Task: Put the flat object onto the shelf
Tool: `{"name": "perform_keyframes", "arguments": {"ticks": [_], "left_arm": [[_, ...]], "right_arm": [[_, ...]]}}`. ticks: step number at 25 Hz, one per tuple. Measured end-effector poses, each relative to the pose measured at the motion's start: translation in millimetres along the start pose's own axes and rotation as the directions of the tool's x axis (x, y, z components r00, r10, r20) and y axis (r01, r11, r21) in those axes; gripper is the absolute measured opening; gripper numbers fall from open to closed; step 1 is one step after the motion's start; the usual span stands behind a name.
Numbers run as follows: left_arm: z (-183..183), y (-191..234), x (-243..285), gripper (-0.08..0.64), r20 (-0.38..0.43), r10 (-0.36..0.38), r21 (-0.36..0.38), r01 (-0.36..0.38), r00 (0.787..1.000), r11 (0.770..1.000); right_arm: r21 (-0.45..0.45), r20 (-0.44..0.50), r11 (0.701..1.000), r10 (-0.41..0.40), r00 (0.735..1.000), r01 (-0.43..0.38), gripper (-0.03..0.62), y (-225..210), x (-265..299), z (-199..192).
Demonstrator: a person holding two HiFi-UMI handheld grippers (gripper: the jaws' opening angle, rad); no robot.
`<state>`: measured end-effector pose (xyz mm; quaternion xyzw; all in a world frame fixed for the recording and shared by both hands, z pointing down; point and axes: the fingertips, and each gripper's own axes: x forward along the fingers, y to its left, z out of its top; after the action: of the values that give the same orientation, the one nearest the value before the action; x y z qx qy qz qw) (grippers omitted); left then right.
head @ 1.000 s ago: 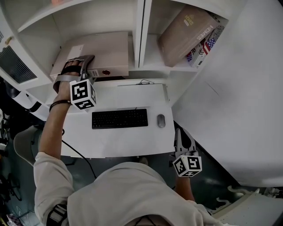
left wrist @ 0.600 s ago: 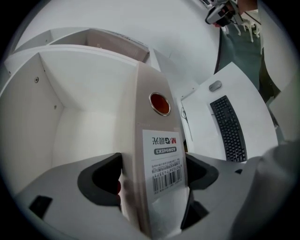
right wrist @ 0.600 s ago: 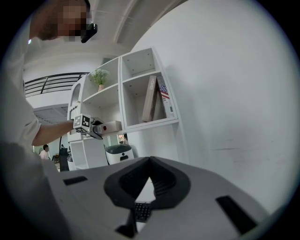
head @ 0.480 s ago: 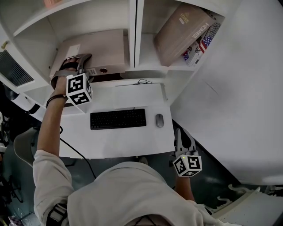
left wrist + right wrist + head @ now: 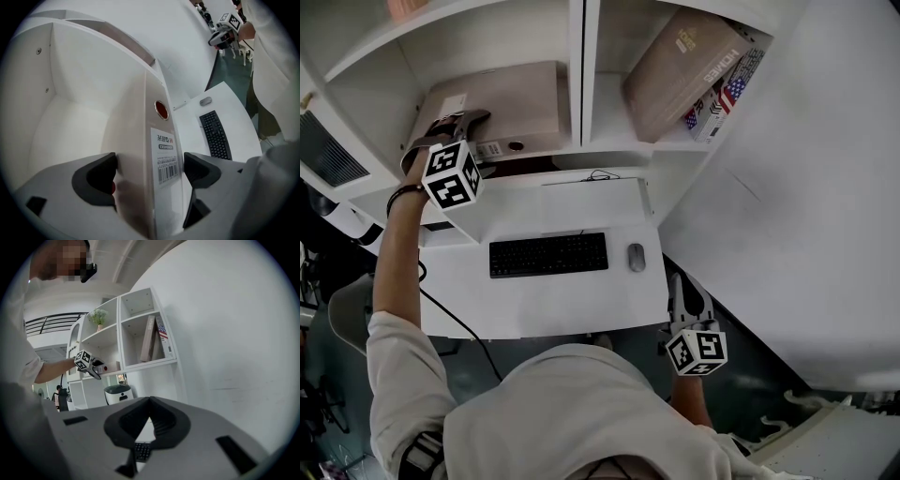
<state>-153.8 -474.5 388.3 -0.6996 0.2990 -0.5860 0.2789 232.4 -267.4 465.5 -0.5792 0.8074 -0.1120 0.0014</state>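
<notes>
Straddling the binder point(image 5: 165, 140) at its spine, the left gripper point(image 5: 150, 176) has its jaws apart and they have just been opening. The pad at 3 o'clock in the left gripper view stands clear of the labelled spine. The pad at 9 o'clock looks to lie against, or just beside, the binder's broad face; contact cannot be ruled out. The binder lies flat in the shelf point(image 5: 65, 131) compartment at 11 o'clock in the head view, spine outward and close to the front lip. The placing step is judged complete in substance, with only the release and withdrawal outstanding. Principal hazard: if the 9 o'clock pad rubs that face as the hand backs out, the binder could be dragged past the lip and drop toward the desk point(image 5: 581, 202), where the keyboard point(image 5: 548, 253) and mouse point(image 5: 637, 257) sit below at 6 o'clock. Secondary hazard: the gripper is pitched downward, so a jaw could catch the lip on exit. The right gripper point(image 5: 149, 413), at 5 o'clock in the head view, has its jaws together on nothing and poses no risk.
</notes>
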Motion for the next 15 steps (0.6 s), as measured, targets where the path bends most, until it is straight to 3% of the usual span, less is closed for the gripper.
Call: {"name": "perform_keyframes", "arguments": {"ticks": [7,15], "left_arm": [[-0.9,3.5,1.1,0.463,0.100,-0.061,-0.052,0.067,0.993,0.996],[-0.8,5.6,1.9,0.479,0.113,-0.078,-0.076,0.086,0.991,0.993]], "right_arm": [[0.000,-0.004,1.000,-0.019,1.000,0.019,0.003,-5.3,-4.4,-1.5],[0.000,0.003,1.000,-0.016,1.000,0.016,0.003,0.2,-5.4,0.7]]}}
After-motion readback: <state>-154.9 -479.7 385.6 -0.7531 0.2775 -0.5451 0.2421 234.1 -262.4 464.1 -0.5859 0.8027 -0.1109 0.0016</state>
